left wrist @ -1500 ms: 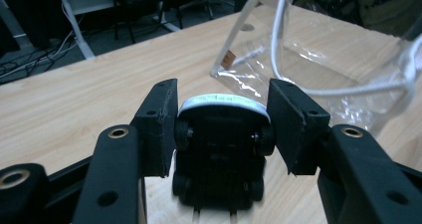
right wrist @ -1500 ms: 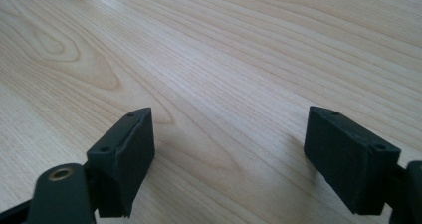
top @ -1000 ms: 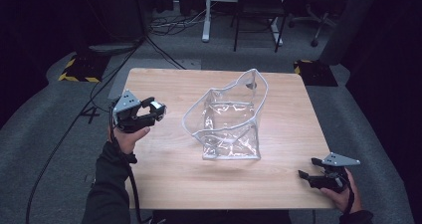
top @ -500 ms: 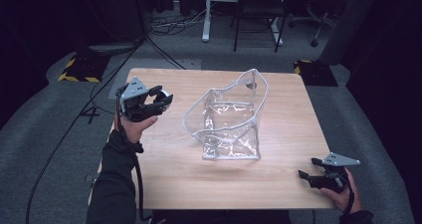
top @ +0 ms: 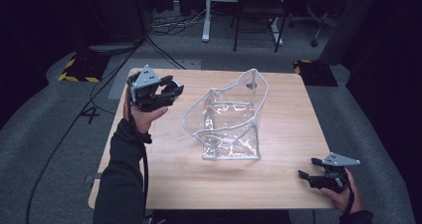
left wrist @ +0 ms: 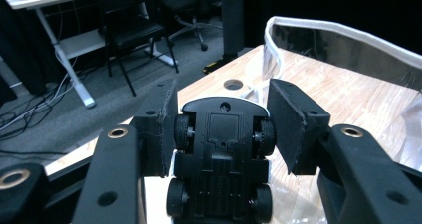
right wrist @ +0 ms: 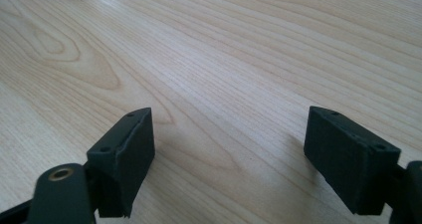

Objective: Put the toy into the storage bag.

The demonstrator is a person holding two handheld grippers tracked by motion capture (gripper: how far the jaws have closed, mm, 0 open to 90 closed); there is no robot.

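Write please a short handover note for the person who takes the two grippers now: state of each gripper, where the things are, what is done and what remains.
Left gripper: shut on the toy car, underside facing the camera, held above the table's left side, beside the clear plastic bag.
Right gripper: open, holds nothing, low over bare wood at the near right corner.
Bag: mid-table, mouth open upward, white-edged rim.
Done: car picked up.
Left, probably: put the car into the bag; the right gripper may need to steady the rim.

Toy car (left wrist: pixel 222 154) rear cut off by frame edge, topside hidden; bag (left wrist: pixel 343 40) rim runs out of frame.
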